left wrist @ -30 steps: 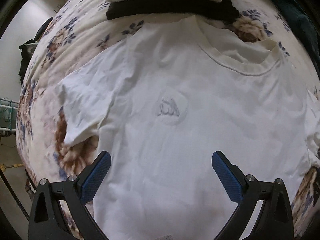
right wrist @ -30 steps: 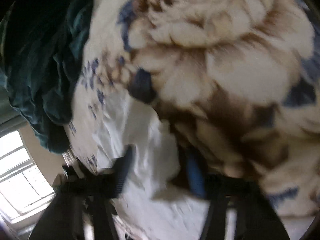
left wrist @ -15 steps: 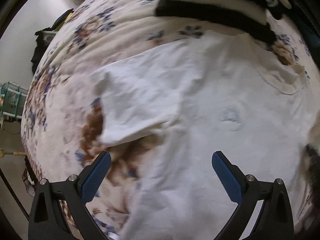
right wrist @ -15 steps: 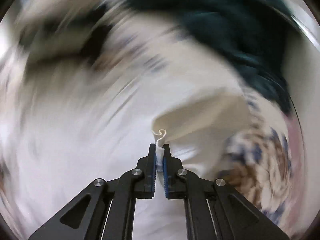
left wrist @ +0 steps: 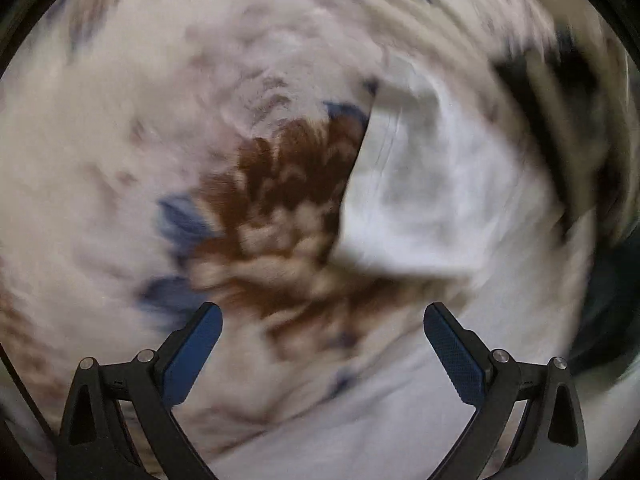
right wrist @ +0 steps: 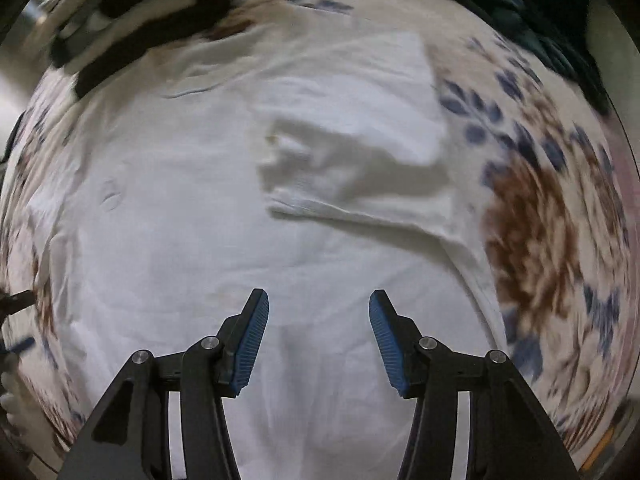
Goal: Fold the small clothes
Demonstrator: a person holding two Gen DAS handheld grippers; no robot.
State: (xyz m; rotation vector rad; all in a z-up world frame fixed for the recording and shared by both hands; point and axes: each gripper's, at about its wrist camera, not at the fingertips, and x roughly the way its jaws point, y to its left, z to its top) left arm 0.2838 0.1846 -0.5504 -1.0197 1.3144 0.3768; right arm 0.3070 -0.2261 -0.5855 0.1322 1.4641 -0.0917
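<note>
Now the right gripper [right wrist: 318, 336] hangs above a white T-shirt [right wrist: 224, 240] spread on a flowered blanket [right wrist: 532, 232], its jaws having just been opening and standing about half apart with nothing between them. Half a second ago the same jaws were pinched on a tuft of white cloth; that cloth now lies free, and the right sleeve [right wrist: 352, 172] rests folded inward across the chest of the shirt, just ahead of the fingers. Read as a step in the job, one side fold looks laid down and released. The left gripper [left wrist: 322, 346] is spread wide and empty over the blanket [left wrist: 280, 208], and its view, a second ago filled by the shirt's front, now shows mostly the brown flower print with the other sleeve [left wrist: 432, 200] lying flat and unfolded ahead and to the right; the picture is smeared, so finer detail cannot be told. That suggests the left sleeve is the next to be tucked in, with the body folds still to come. By count: one shirt being worked, two sleeves, one of them folded, two grippers, one blanket, one stack of dark-and-light folded clothes [right wrist: 132, 36] beyond the collar, and one dark green cloth [right wrist: 540, 12] at the far edge.
</note>
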